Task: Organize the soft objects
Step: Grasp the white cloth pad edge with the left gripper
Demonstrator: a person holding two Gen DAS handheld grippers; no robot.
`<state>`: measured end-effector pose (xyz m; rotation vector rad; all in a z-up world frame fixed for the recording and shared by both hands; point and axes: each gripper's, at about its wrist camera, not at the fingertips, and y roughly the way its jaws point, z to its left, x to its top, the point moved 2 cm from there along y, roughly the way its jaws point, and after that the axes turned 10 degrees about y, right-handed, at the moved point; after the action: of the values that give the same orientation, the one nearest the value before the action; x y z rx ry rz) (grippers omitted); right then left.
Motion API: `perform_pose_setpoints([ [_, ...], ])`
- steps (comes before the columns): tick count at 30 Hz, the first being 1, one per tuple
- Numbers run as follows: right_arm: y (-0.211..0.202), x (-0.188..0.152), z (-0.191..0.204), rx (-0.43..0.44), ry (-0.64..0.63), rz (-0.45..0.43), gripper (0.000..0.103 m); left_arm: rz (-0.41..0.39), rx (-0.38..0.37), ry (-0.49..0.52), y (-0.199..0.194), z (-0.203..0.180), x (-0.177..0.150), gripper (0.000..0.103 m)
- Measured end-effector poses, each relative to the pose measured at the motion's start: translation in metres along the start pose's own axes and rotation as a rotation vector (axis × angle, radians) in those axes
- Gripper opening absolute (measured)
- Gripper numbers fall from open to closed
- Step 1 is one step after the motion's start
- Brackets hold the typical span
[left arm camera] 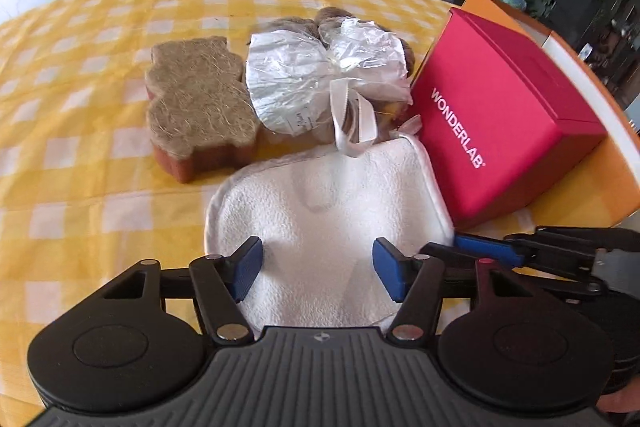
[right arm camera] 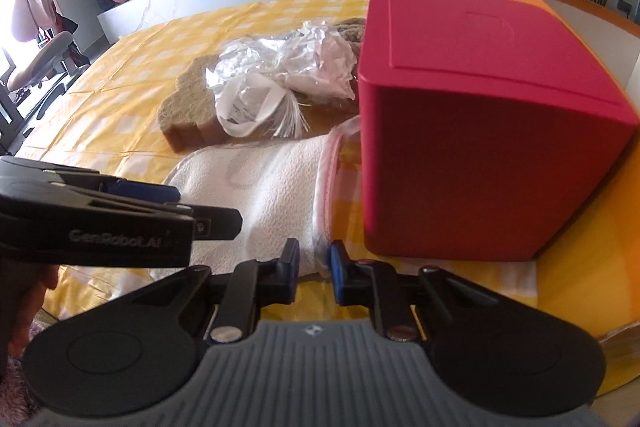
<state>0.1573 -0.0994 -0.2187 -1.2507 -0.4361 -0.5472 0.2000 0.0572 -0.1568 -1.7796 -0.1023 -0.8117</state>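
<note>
A white terry towel (left arm camera: 320,207) lies on the yellow checked tablecloth (left arm camera: 80,131), right in front of me. My left gripper (left arm camera: 318,267) is open, its blue pads straddling the towel's near part. My right gripper (right arm camera: 314,273) is shut on the towel's pink-trimmed near right edge (right arm camera: 320,227); it also shows in the left wrist view (left arm camera: 488,251). Beyond the towel lie a bear-shaped fibre sponge (left arm camera: 200,103) and a crumpled clear plastic bag (left arm camera: 320,75) with a white ribbon. The left gripper shows at the left of the right wrist view (right arm camera: 160,193).
A red WONDERLAB box (left arm camera: 492,115) stands right beside the towel, close to my right gripper (right arm camera: 480,123). An orange box (right arm camera: 568,11) rises behind it at the table's right edge. A grey counter and plants lie beyond the table.
</note>
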Motion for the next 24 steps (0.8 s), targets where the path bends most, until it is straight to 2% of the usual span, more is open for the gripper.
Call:
perform_pose_setpoints([
  [6, 0.002, -0.002, 0.001, 0.039, 0.014, 0.01, 0.015, -0.003, -0.102, -0.023, 0.0, -0.005, -0.003, 0.069],
  [8, 0.003, -0.004, 0.002, 0.082, 0.03, 0.028, 0.011, -0.002, -0.096, -0.024, -0.001, -0.006, -0.003, 0.069],
  [10, 0.003, -0.007, 0.007, 0.09, 0.007, 0.029, 0.01, 0.003, -0.103, -0.052, -0.002, -0.003, -0.004, 0.069],
  [13, 0.002, -0.01, 0.012, 0.15, 0.013, 0.05, 0.006, 0.02, -0.108, -0.05, -0.003, -0.005, -0.006, 0.075],
  [19, 0.007, -0.02, 0.03, 0.189, -0.052, 0.084, 0.006, 0.038, -0.048, -0.017, 0.001, -0.014, -0.005, 0.074],
  [24, 0.007, -0.018, 0.029, 0.173, -0.043, 0.087, 0.007, 0.028, 0.016, -0.002, 0.0, -0.015, -0.005, 0.044],
])
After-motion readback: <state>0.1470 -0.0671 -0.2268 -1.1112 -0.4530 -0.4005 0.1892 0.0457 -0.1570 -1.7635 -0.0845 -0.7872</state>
